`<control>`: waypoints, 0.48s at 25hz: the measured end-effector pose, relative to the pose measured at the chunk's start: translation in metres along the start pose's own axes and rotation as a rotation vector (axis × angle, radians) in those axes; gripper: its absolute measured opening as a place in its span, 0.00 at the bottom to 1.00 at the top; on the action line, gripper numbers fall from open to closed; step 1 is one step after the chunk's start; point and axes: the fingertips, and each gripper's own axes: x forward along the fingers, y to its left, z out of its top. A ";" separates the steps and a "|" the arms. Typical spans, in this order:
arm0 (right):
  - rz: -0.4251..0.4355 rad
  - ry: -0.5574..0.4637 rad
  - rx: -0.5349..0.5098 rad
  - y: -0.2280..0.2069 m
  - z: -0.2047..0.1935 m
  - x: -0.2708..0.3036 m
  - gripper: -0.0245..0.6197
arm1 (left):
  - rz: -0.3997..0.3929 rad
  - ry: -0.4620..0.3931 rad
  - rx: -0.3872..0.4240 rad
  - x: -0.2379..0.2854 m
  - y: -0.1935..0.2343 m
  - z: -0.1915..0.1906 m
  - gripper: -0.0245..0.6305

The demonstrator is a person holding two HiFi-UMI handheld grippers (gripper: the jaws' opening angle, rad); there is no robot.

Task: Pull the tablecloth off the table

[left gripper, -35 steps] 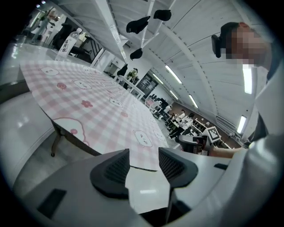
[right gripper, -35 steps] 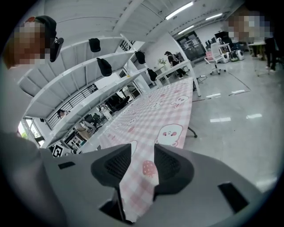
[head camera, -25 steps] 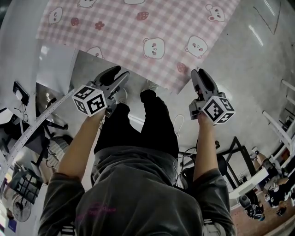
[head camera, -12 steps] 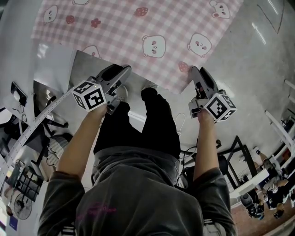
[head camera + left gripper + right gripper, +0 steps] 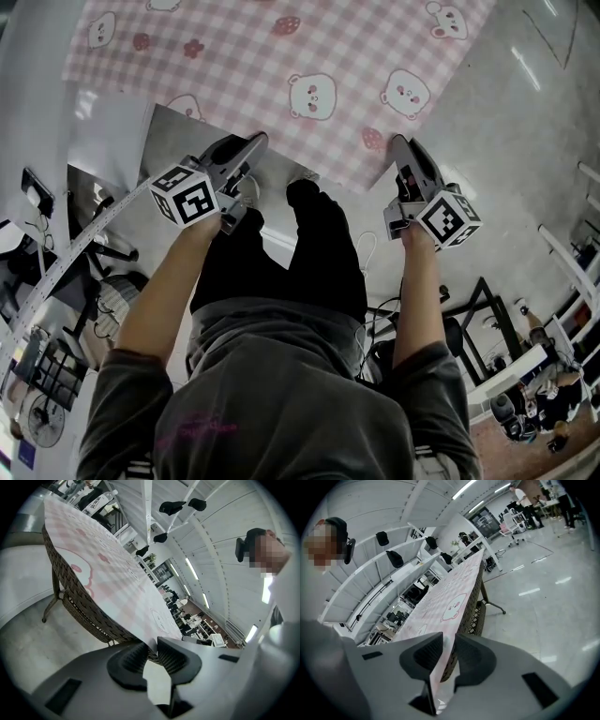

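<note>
A pink checked tablecloth printed with bear faces lies over a wicker table, and its near edge hangs toward me. My left gripper is shut on the cloth's near left corner. In the left gripper view the tablecloth runs down into the closed jaws of the left gripper. My right gripper is shut on the near right corner. The right gripper view shows the tablecloth pinched in the right gripper beside the wicker table.
My legs stand on the glossy grey floor between the two grippers. A labelled bottle stands at the table's far end. A white table, office chairs and people fill the background.
Both gripper cameras have dropped lower, so the wicker rim now shows under the cloth. The cloth is stretched flatter between jaws and table. Both grippers kept their hold.
</note>
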 end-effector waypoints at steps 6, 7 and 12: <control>0.031 -0.038 0.014 0.007 0.008 -0.004 0.07 | -0.035 -0.016 -0.008 -0.002 -0.006 0.004 0.08; 0.037 -0.045 0.013 0.008 0.009 -0.004 0.06 | -0.040 -0.019 -0.007 -0.002 -0.007 0.005 0.08; 0.035 -0.058 0.026 0.012 0.011 -0.004 0.05 | -0.058 -0.026 0.012 0.000 -0.012 0.010 0.05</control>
